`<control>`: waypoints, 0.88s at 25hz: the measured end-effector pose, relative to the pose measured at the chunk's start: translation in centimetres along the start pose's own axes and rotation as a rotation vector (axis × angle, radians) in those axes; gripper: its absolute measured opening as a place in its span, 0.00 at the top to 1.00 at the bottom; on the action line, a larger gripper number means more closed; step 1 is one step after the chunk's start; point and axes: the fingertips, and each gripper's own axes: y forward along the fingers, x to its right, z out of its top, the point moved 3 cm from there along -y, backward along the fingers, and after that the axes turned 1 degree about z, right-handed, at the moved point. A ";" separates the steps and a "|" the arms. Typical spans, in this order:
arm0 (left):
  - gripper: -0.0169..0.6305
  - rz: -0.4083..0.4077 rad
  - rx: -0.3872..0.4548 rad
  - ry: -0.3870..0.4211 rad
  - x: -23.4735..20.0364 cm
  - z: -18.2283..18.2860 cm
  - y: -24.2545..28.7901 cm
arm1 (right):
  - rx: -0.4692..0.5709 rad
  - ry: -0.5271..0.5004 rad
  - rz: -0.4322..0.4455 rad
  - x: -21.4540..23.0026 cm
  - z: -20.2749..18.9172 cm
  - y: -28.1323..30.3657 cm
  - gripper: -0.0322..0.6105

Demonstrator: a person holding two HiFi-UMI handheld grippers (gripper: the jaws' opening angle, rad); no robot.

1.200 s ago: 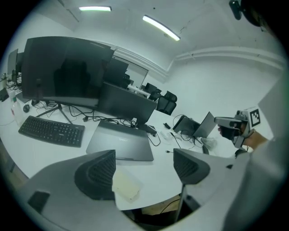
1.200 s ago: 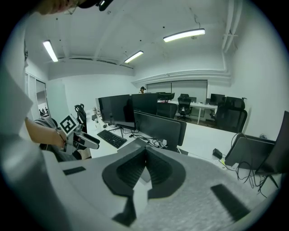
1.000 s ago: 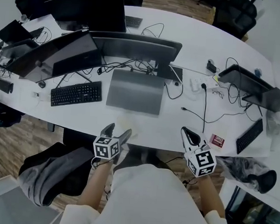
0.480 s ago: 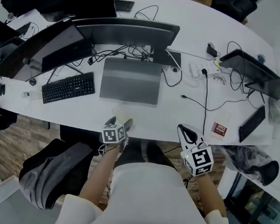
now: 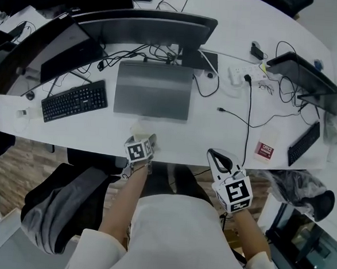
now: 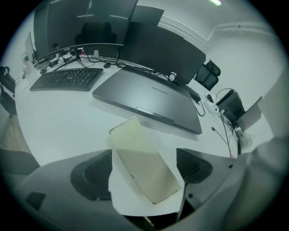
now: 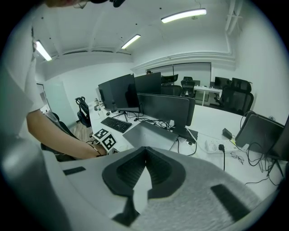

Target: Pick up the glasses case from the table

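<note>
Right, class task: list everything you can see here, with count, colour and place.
glasses case: one, cream, on table near its front edge, before laptop
laptop: one, grey, closed, table centre
keyboards: three, black; nearest left of laptop
monitors: several, dark, behind laptop and at sides
power strip: one, white, right of laptop
card: one, red, table's right front
table: one, white
left gripper: jaws have just been opening, wide, astride glasses case, not gripping
right gripper: jaws together, empty, at table's front edge

On table (image 5: 214, 141) — glasses case (image 6: 140, 158) before laptop (image 5: 152, 98), keyboard (image 5: 74, 100) left
</note>
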 end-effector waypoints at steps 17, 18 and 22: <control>0.48 0.149 0.059 0.092 -2.3 0.2 2.6 | -0.036 0.015 0.007 0.1 -1.0 1.8 0.95; 0.49 0.133 0.054 0.097 -2.4 0.2 2.4 | -0.034 0.016 0.007 0.2 -1.0 1.8 0.95; 0.50 0.061 0.028 0.104 -1.9 0.0 1.1 | -0.026 0.013 0.008 0.2 -0.6 1.9 0.95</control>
